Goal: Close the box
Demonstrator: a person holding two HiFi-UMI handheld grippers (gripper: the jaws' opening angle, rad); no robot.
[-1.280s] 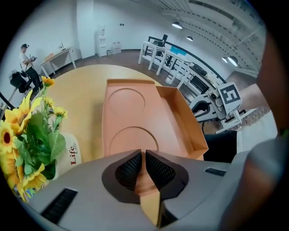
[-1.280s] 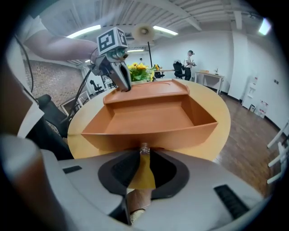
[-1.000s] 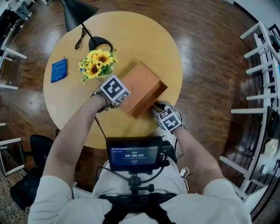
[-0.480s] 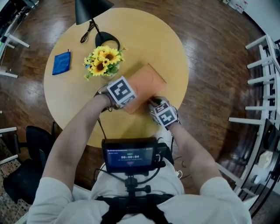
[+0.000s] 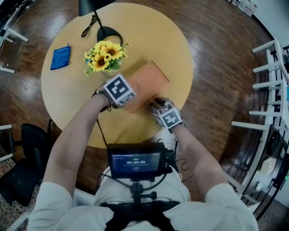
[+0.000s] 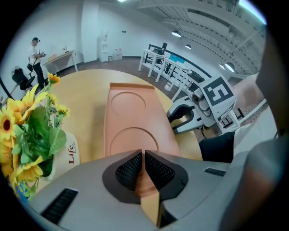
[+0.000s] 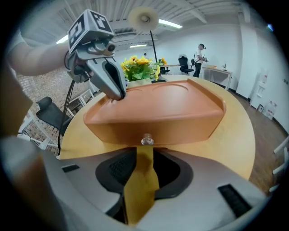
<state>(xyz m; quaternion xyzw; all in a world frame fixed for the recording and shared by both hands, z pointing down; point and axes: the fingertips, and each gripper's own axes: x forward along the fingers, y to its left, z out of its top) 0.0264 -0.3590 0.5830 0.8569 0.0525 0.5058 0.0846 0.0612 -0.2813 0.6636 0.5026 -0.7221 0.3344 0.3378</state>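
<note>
A brown box (image 5: 149,81) lies on the round wooden table (image 5: 67,99) with its lid down flat. My left gripper (image 5: 130,97) is shut, and its fingertips rest on the lid's near left corner (image 7: 116,92). In the left gripper view the lid (image 6: 131,122) with two round recesses stretches ahead of the left gripper (image 6: 143,155). My right gripper (image 5: 154,105) stands open at the box's front face (image 7: 158,108). A small clear knob (image 7: 145,140) on that face sits just ahead of the right gripper (image 7: 144,158), with bare table showing in the gap.
A vase of sunflowers (image 5: 103,56) stands just left of the box, close to my left gripper. A blue cloth (image 5: 60,57) and a black lamp (image 5: 97,13) sit farther back. The table's near edge (image 5: 135,137) lies below my hands. Chairs stand on the floor around it.
The lid stood raised one second ago and now lies flat on the box. Both grippers followed it down and have stayed at the box's near end since.
</note>
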